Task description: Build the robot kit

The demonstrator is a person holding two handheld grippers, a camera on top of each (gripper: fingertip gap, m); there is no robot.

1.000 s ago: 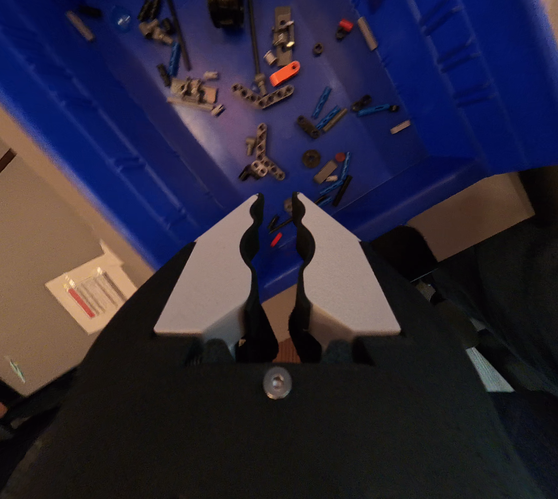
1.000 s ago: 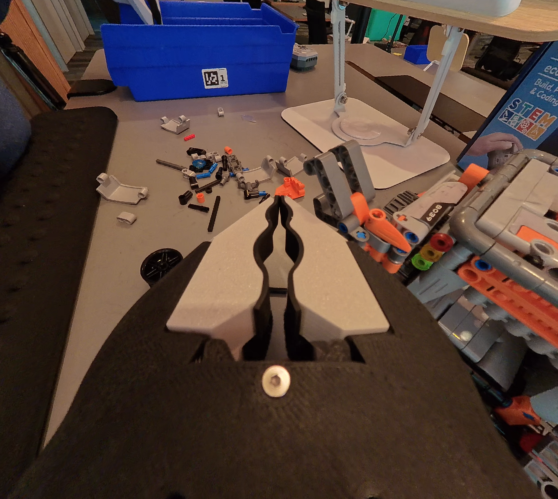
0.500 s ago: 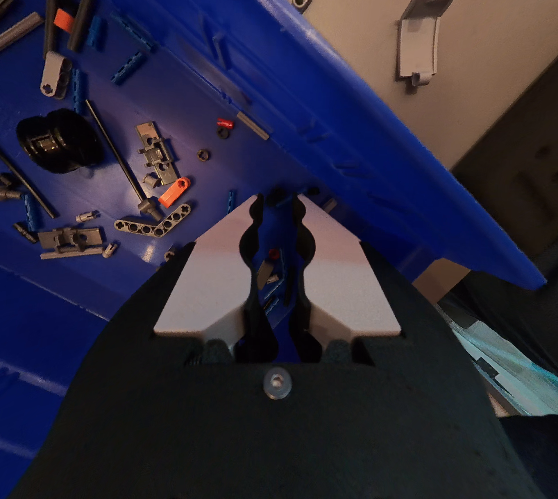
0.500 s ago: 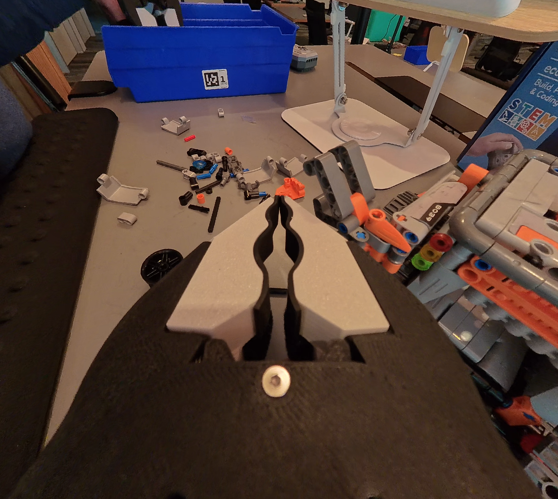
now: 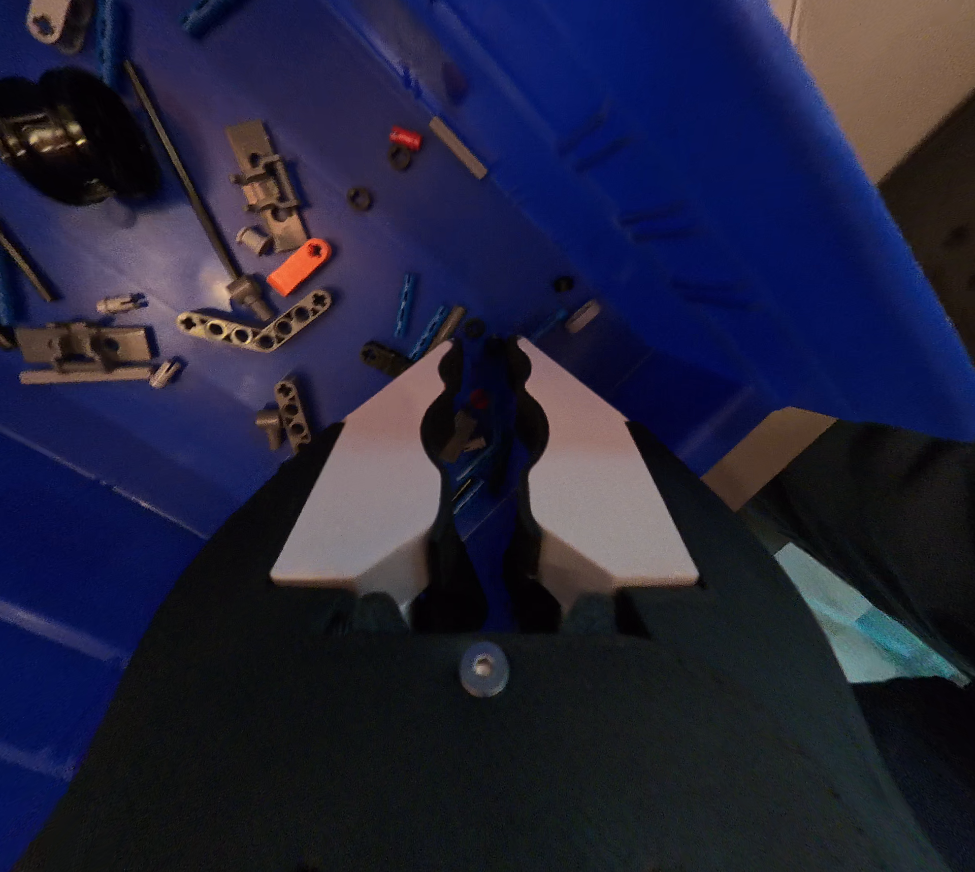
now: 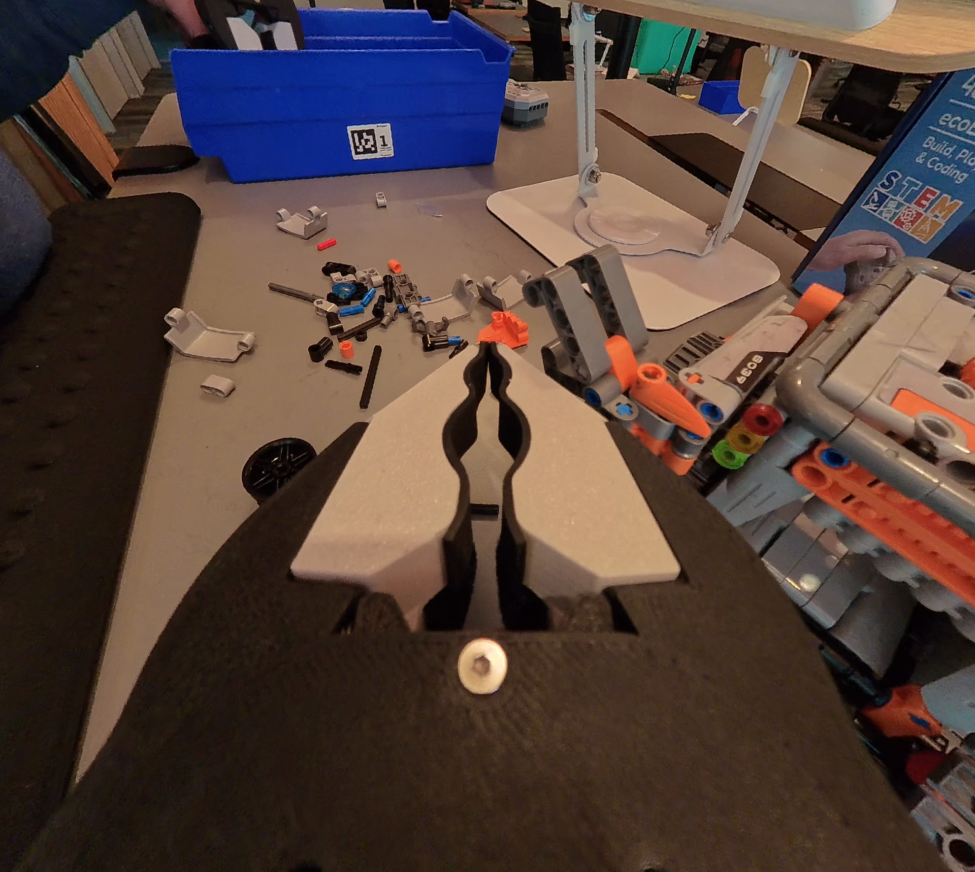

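Observation:
My left gripper is open with a narrow gap and empty. It points down into a blue bin, close to the floor by the near wall. Small grey and red pieces show between its fingers. An orange flat piece, a bent grey beam and a black wheel lie further left. In the right wrist view, the left gripper dips into the bin, held by a hand. My right gripper is shut and empty, above the table, just short of an orange piece.
A pile of small parts lies on the grey table, with a black wheel nearer. An orange and grey built model stands at the right. A white stand is behind it. A black foam mat lies at the left. Tip to tip, the grippers are about 40 cm apart. From the left gripper's tips to the black wheel is close to 11 cm.
My left gripper has swung over the bin and dropped closer to its floor, toward the near wall. Its gap is unchanged. My right gripper has not moved.

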